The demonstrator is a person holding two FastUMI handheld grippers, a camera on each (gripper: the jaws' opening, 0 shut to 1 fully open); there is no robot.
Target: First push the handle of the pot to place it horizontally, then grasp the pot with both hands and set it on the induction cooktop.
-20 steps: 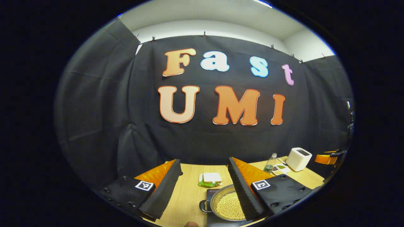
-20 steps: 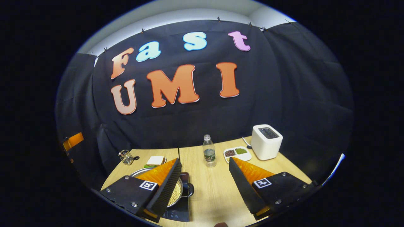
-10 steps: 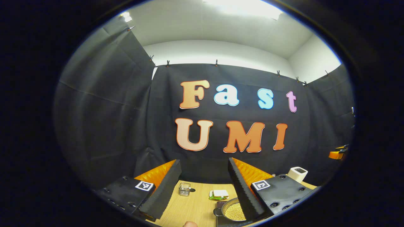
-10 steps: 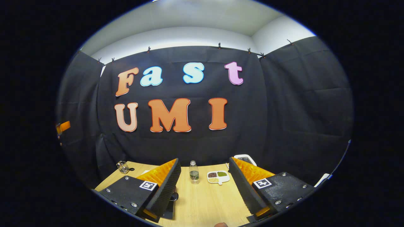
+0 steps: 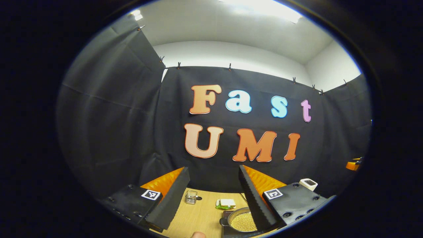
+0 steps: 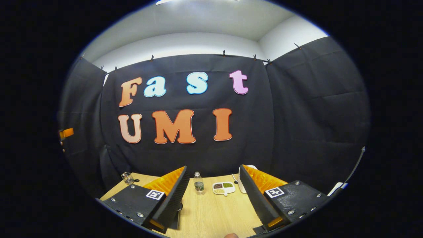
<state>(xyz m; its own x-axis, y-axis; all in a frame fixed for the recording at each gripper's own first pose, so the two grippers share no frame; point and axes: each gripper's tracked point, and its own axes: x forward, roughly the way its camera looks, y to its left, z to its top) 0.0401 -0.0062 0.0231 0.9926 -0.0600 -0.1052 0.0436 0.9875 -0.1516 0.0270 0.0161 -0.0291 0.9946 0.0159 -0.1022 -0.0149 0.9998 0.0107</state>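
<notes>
Since the pot (image 5: pixel 243 220) of soybeans looks like it's already on the black induction cooktop (image 5: pixel 226 231) (the edge is cut off, so not certain), the smart thing now is pulling both grippers straight back without clipping a handle. Going left to right: the left gripper (image 5: pixel 213 198) is raised above the wooden table (image 5: pixel 198 218), angled up at the wall, fingers spread wide and empty. The right gripper (image 6: pixel 213 195) sits the same way, jaws wide apart, nothing between them, with a water bottle (image 6: pixel 198 182) and a divided dish (image 6: pixel 223 187) beyond.
</notes>
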